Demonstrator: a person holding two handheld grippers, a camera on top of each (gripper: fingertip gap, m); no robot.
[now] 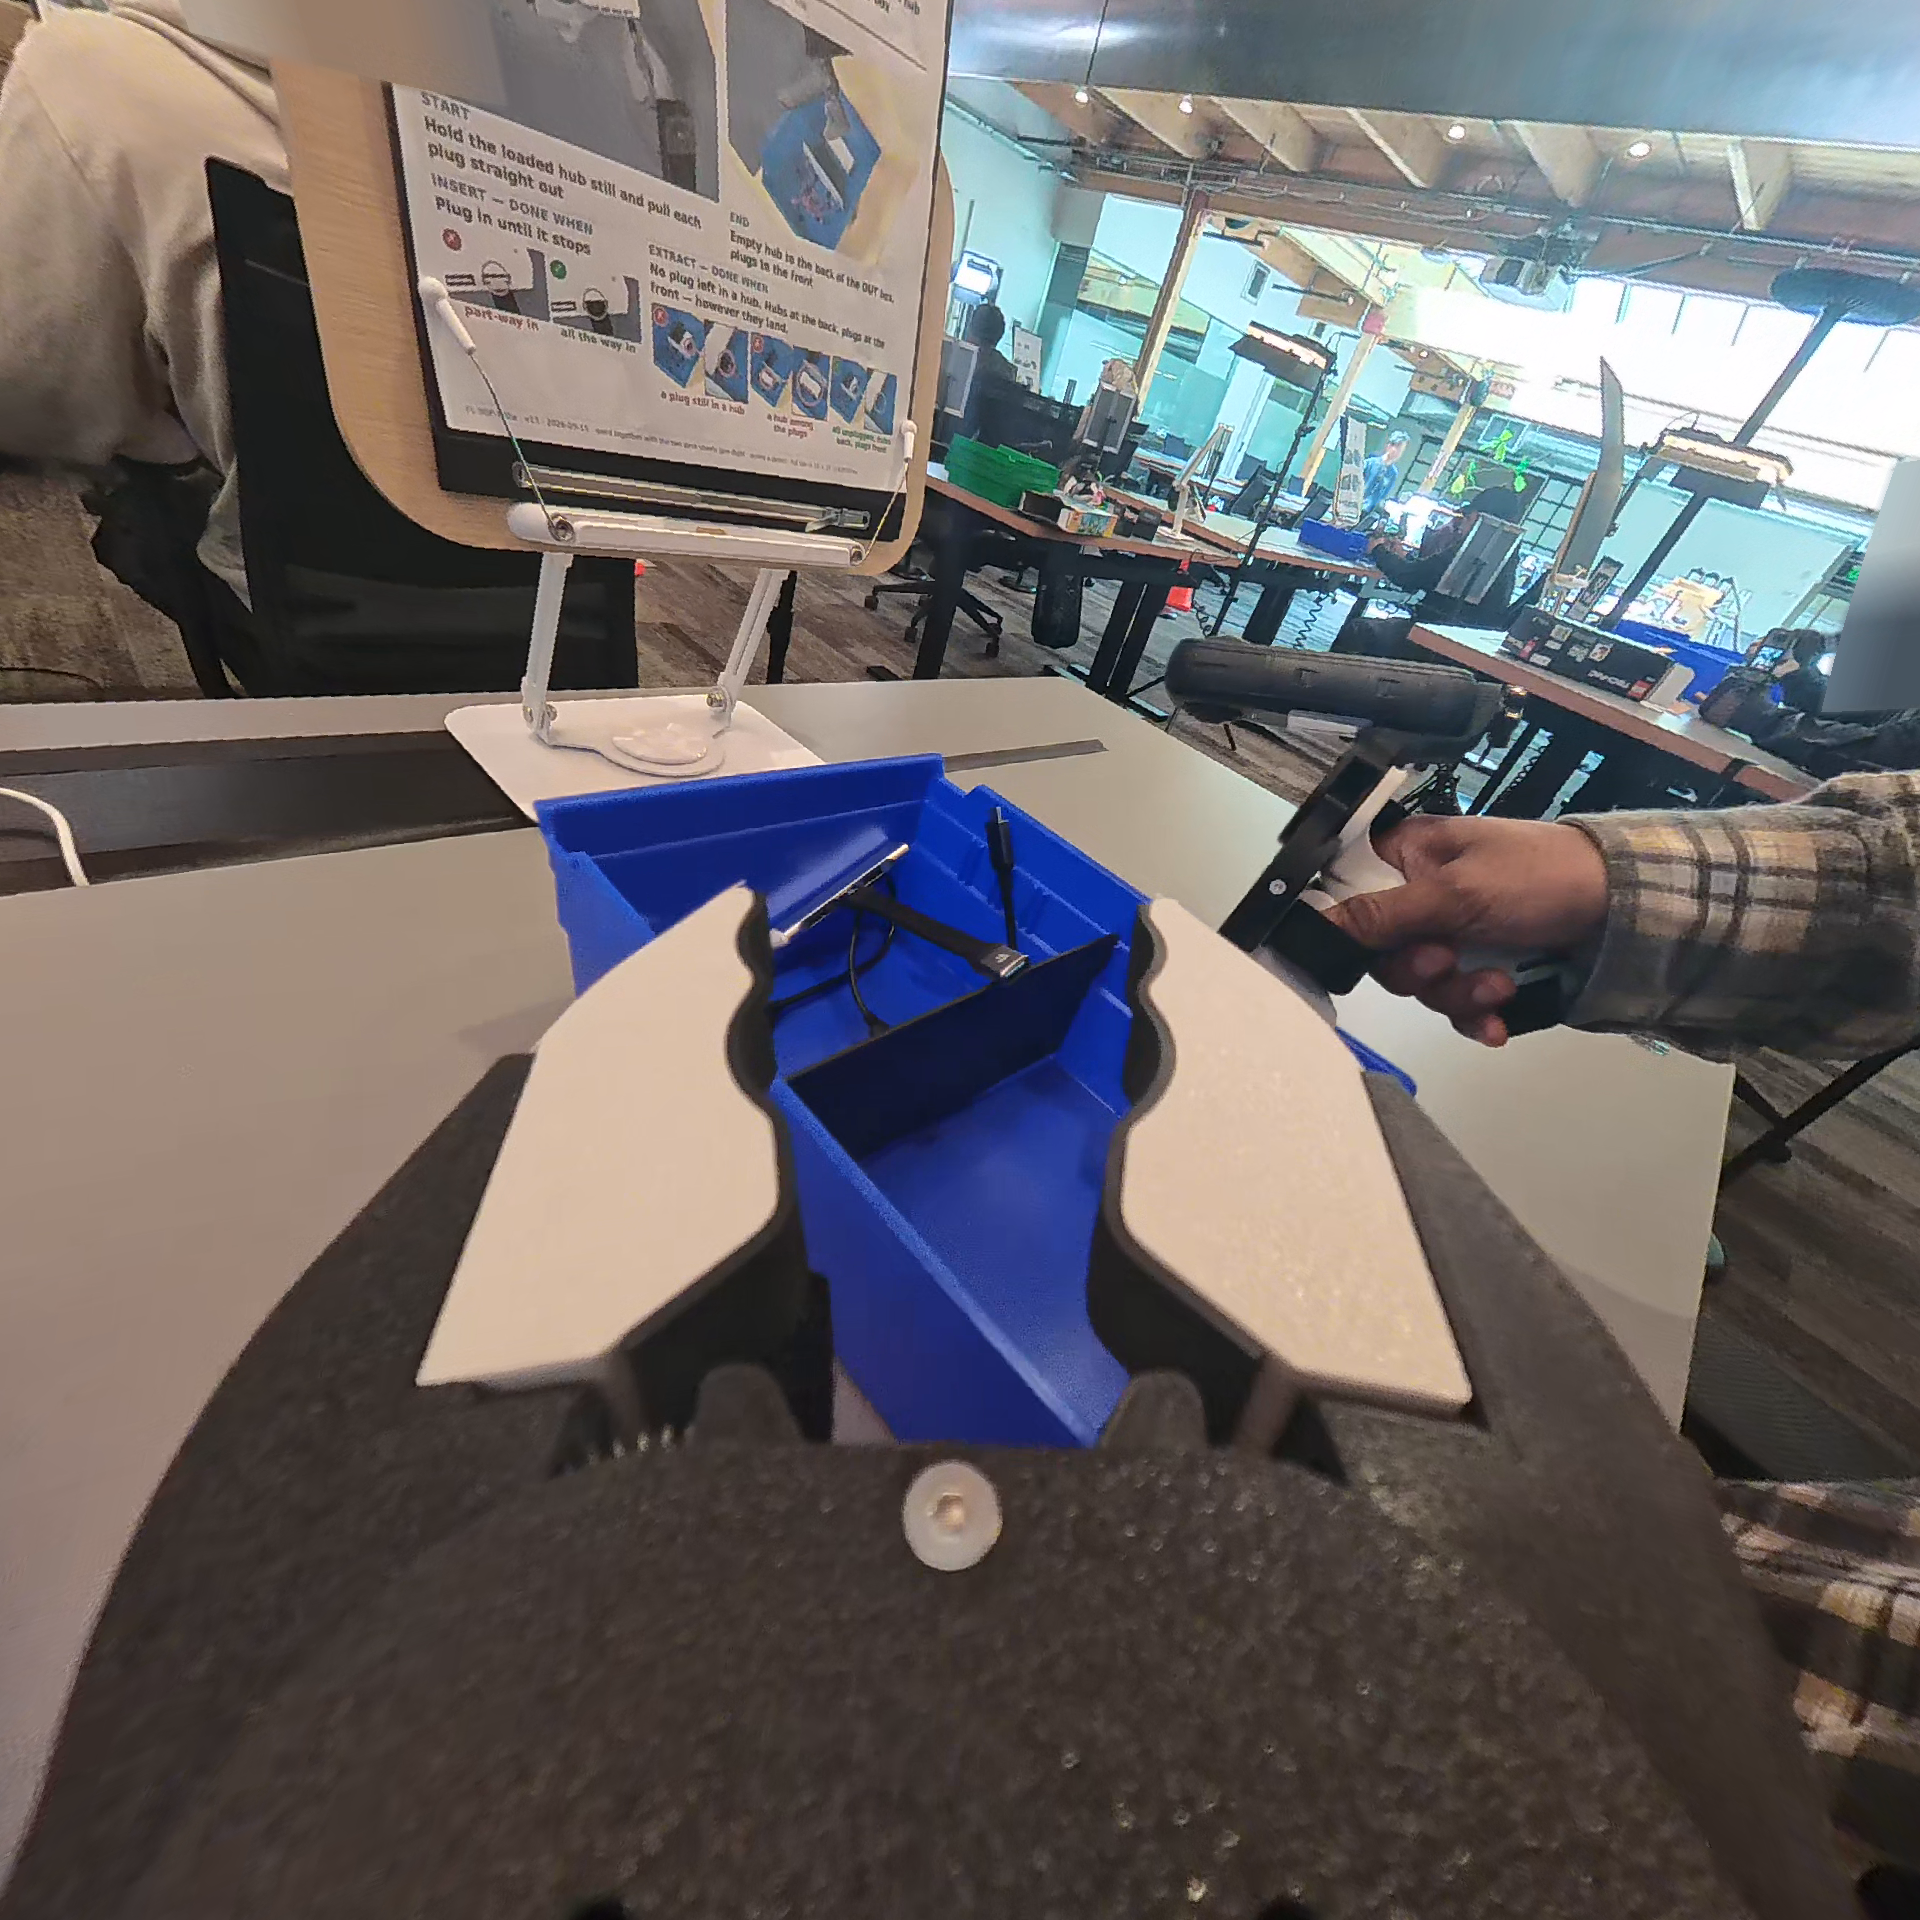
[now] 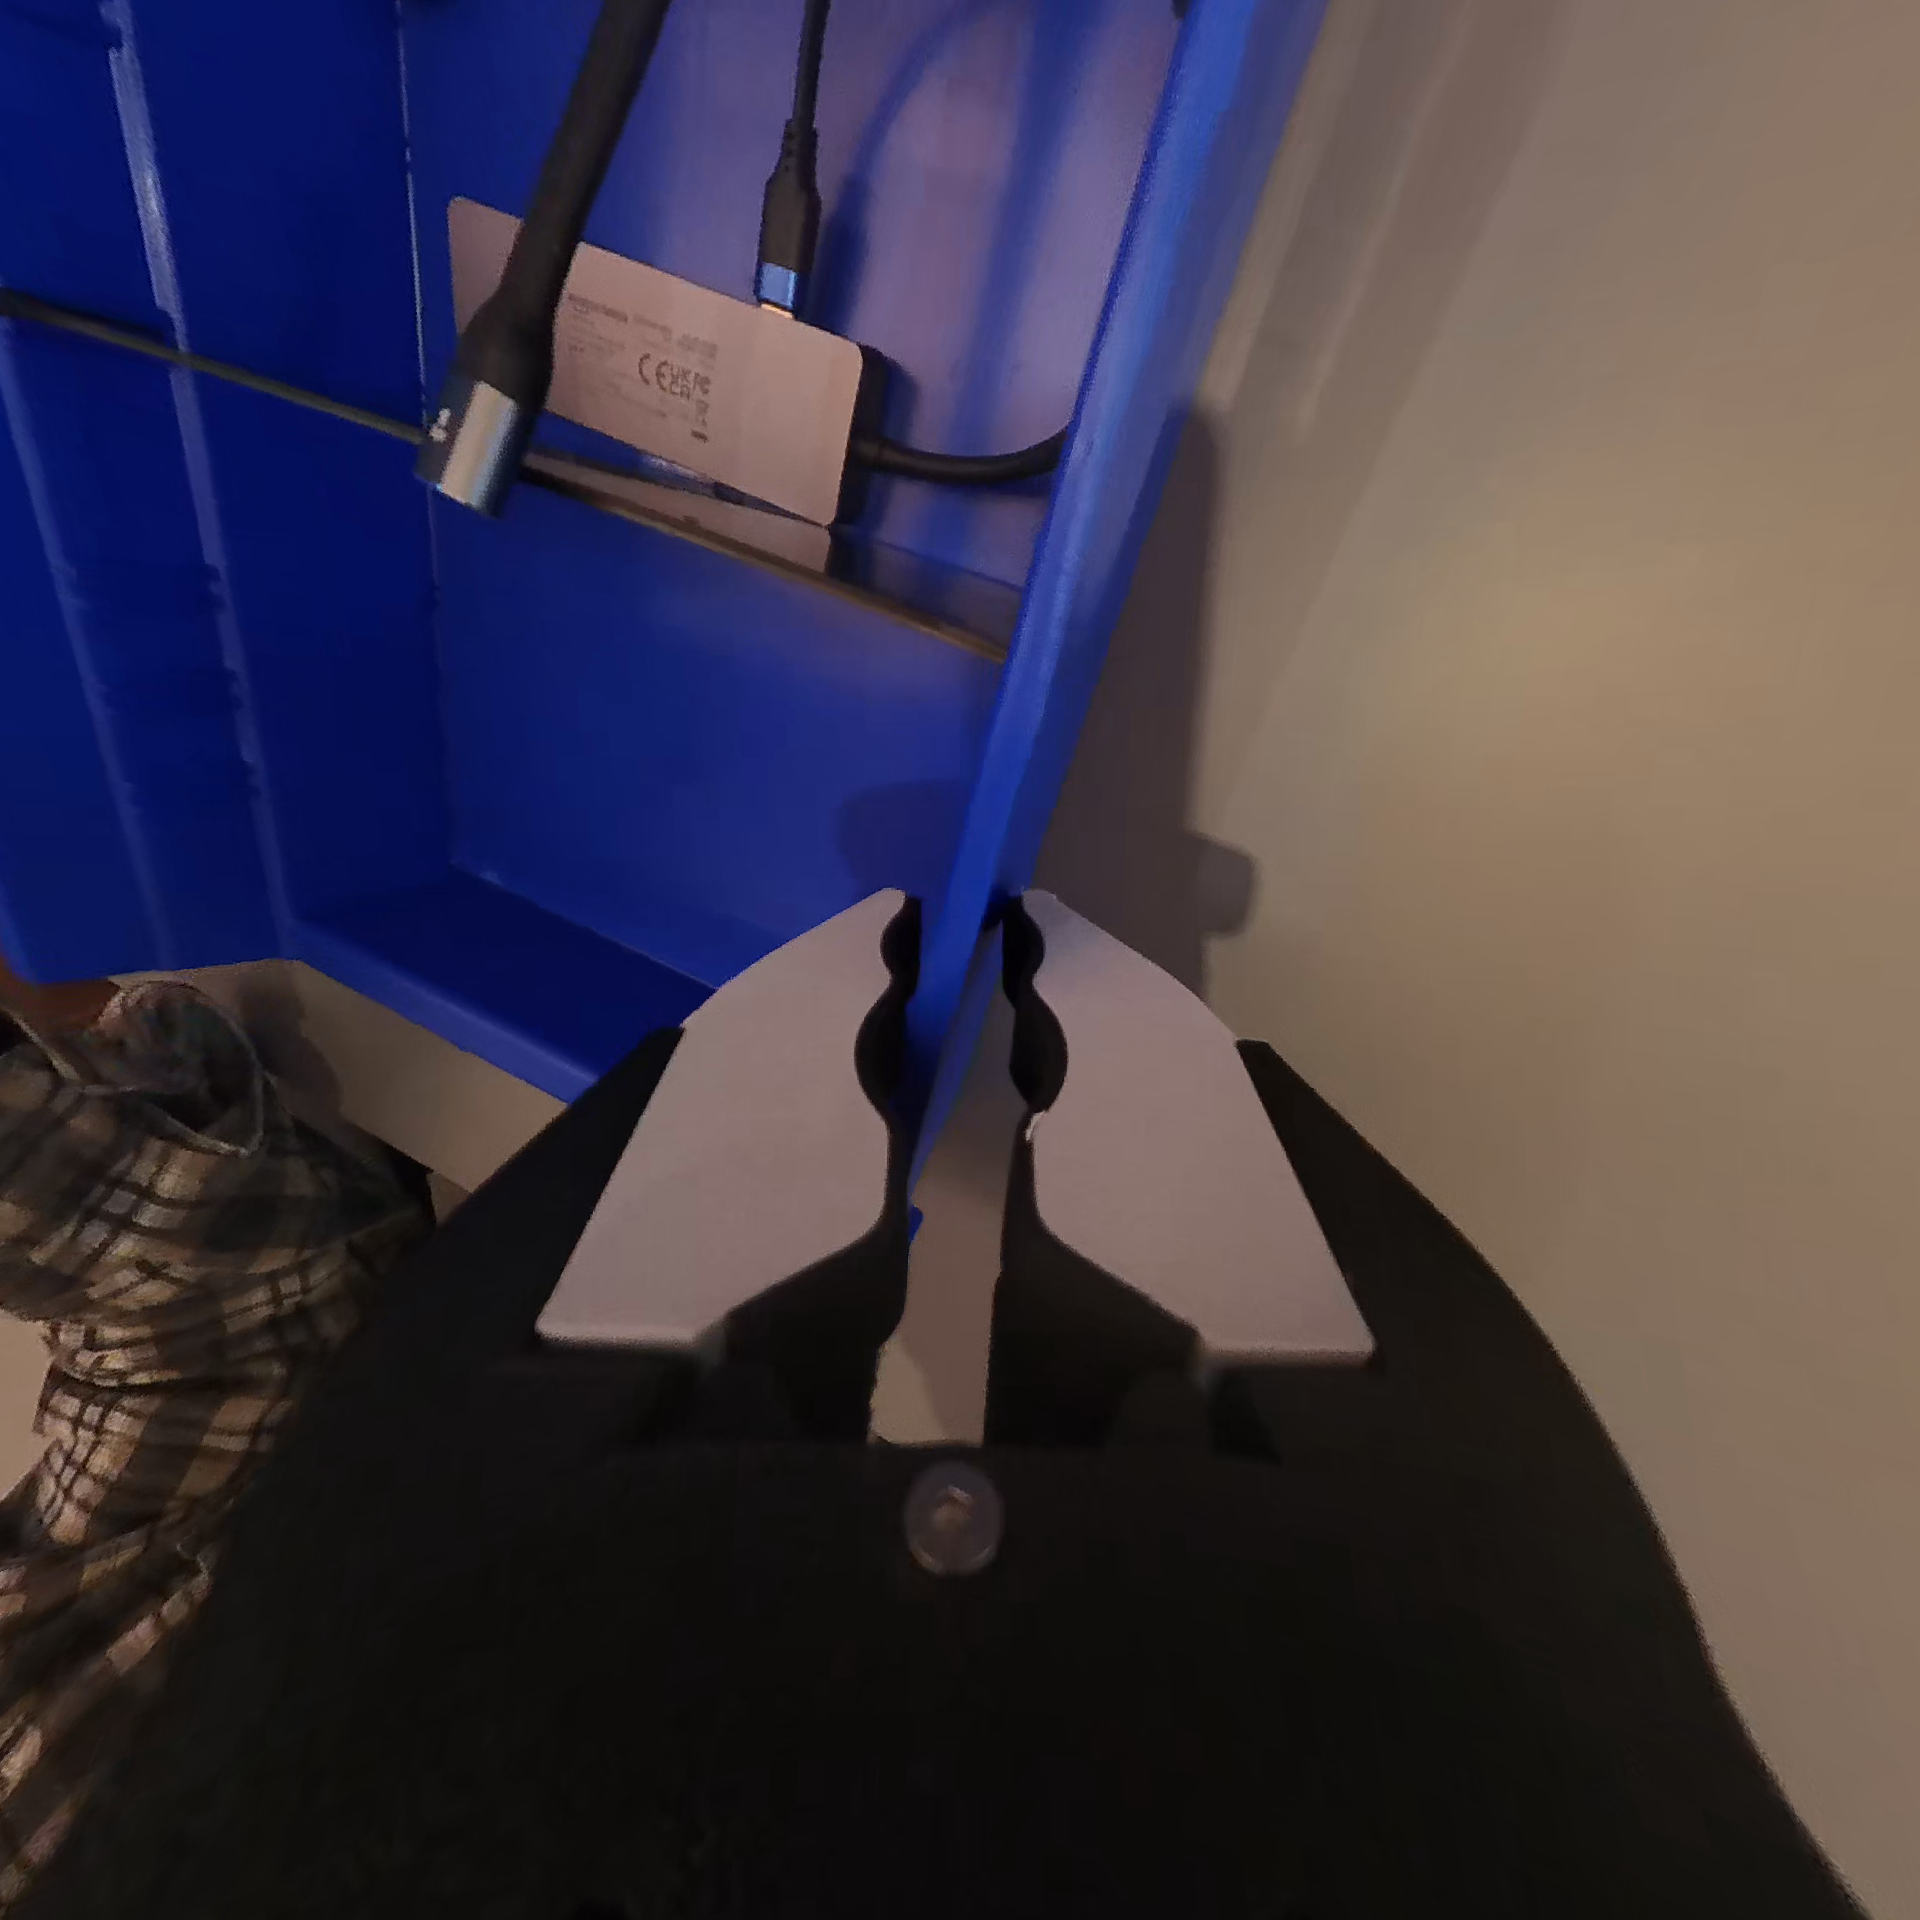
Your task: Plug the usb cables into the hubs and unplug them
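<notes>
A blue bin (image 1: 727, 805) stands on the grey table, split by a black divider (image 1: 966, 1049). Its far compartment holds a silver hub (image 1: 842, 896), a black cable with a silver plug (image 1: 1000, 961) and a thinner cable (image 1: 1003, 862) leaning on the wall. My left gripper (image 1: 948, 914) is open and empty above the bin's near end. In the right wrist view my right gripper (image 2: 961, 935) is shut on the bin's side wall (image 2: 1091, 520). Beyond it lie the hub (image 2: 717, 416), the silver plug (image 2: 473, 447) and a small plug (image 2: 779, 281) touching the hub's edge.
A white stand with a printed sheet (image 1: 665, 260) stands just behind the bin. A person in a light top sits at the back left. A hand in a plaid sleeve (image 1: 1475, 914) holds the right gripper at the bin's right side. The table edge (image 1: 1704, 1247) runs along the right.
</notes>
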